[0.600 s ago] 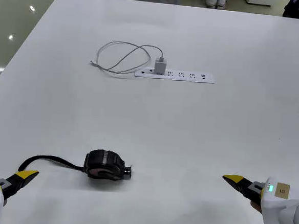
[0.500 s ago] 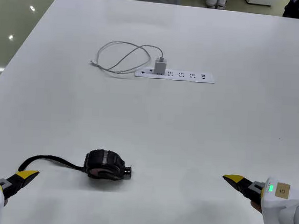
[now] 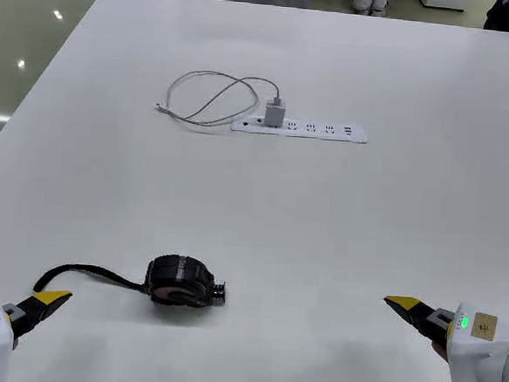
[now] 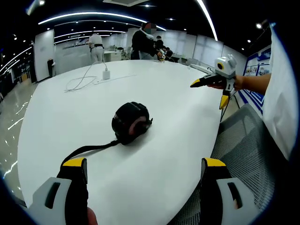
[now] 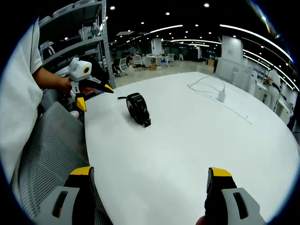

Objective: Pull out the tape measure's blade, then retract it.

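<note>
As left gripper (image 4: pixel 144 163), right gripper (image 5: pixel 150 171) gape, tape measure (image 3: pixel 178 281) near table (image 3: pixel 322 231) edge

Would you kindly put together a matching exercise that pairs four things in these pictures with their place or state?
Column A
1. tape measure
2. power strip
3. white cable
4. right gripper

Column B
a. looped, lying left of the charger
b. near side, with a black strap trailing to its left in the head view
c. jaws open, holding nothing
d. lying flat on the far side, with a plug in its left end

Pairs: 1-b, 2-d, 3-a, 4-c
</note>
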A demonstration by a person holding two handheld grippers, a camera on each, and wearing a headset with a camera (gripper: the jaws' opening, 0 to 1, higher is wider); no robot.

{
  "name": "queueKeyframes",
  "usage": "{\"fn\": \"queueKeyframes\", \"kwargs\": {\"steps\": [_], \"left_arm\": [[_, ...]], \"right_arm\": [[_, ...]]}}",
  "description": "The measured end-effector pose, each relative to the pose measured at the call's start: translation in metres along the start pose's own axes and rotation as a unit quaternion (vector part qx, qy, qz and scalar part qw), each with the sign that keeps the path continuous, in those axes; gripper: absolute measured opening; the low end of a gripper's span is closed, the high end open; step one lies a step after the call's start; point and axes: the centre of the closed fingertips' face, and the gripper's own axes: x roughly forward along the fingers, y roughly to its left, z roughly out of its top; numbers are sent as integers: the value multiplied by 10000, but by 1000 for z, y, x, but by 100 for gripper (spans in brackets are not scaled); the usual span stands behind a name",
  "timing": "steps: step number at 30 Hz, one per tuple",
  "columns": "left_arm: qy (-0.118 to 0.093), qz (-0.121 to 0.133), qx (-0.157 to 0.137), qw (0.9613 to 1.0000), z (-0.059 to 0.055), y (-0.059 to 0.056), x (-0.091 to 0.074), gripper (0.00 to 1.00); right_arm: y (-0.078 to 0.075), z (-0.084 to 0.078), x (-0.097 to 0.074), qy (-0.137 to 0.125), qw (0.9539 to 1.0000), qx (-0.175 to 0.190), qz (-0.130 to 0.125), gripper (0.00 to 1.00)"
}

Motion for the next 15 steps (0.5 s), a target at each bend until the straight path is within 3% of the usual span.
{"fn": "queueKeyframes", "kwargs": {"steps": [15], "left_arm": [[11, -71, 3, 10000, 2, 0, 2, 99]], "right_arm": [[1, 2, 3, 5, 10000, -5, 66, 99]]}}
